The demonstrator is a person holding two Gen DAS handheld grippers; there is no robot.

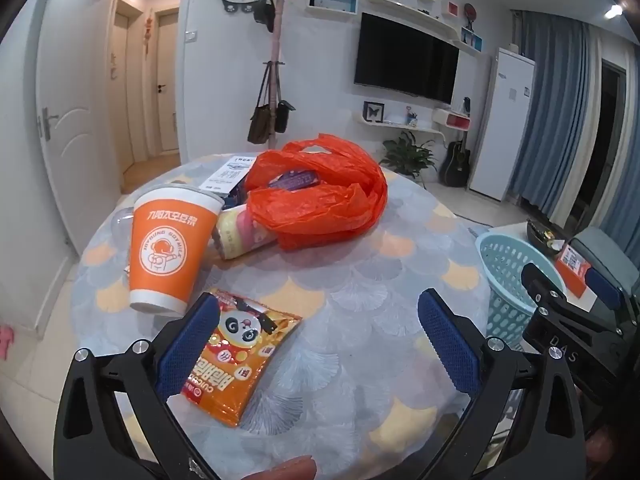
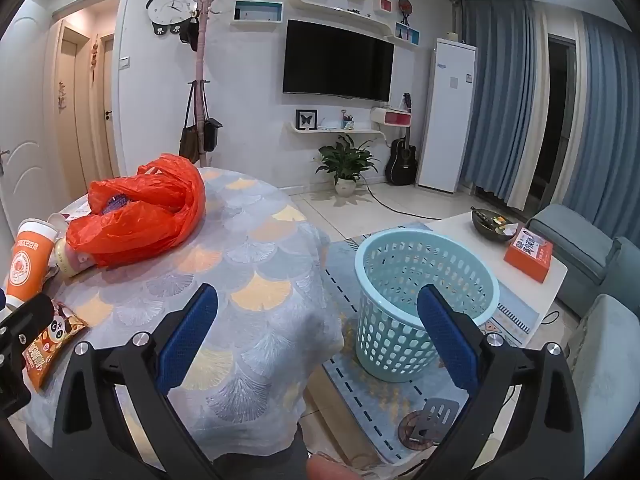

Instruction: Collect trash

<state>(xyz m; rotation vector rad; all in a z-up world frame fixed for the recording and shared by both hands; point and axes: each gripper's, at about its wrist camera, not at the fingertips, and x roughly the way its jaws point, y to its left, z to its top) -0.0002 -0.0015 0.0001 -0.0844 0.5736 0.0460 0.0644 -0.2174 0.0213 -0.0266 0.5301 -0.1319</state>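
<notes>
With both grippers spread wide and empty, the left gripper [image 1: 320,344] is nearer the snack packet [image 1: 240,356], which lies flat on the table's [image 1: 360,272] near left, its long axis running away beside the left finger.

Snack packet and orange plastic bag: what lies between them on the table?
Only bare tablecloth. The left wrist view shows nothing between the snack packet and the orange plastic bag.
</notes>
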